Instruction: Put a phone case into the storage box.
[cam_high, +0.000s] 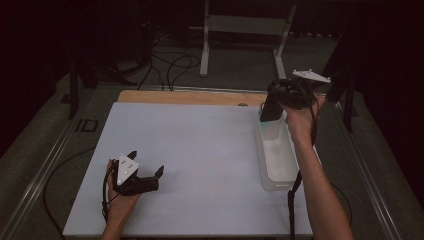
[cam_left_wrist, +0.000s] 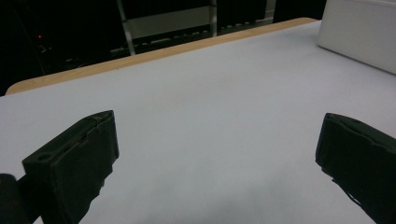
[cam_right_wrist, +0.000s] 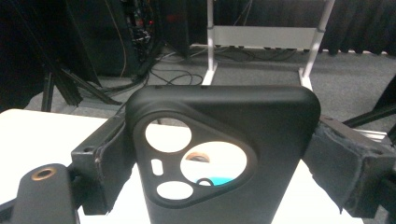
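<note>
- Holding a black phone case (cam_right_wrist: 224, 154) is the right gripper (cam_high: 276, 102); jaws closed on its two side edges, case upright with the camera cutouts facing the gripper camera.
- High view puts the case (cam_high: 272, 107) up in the air over the far end of the clear plastic bin (cam_high: 276, 162), which stands at the table's (cam_high: 200, 150) right edge. Bin looks empty as far as visible.
- Left gripper (cam_high: 147, 176) rests low on the table near the front left, jaws wide apart, nothing between them; its own view shows bare tabletop (cam_left_wrist: 210, 116) between the jaws.
- Likely step: lowering the case into the bin, or lifting it out; cannot tell which.
- Risk: soft case flexes under side pressure and could pop out of the jaws.
- Risk: lower edge catches the bin's far wall, tipping or shoving the light bin off the table edge.
- Risk: nothing steadies the bin, the left gripper being well apart from it.
</note>
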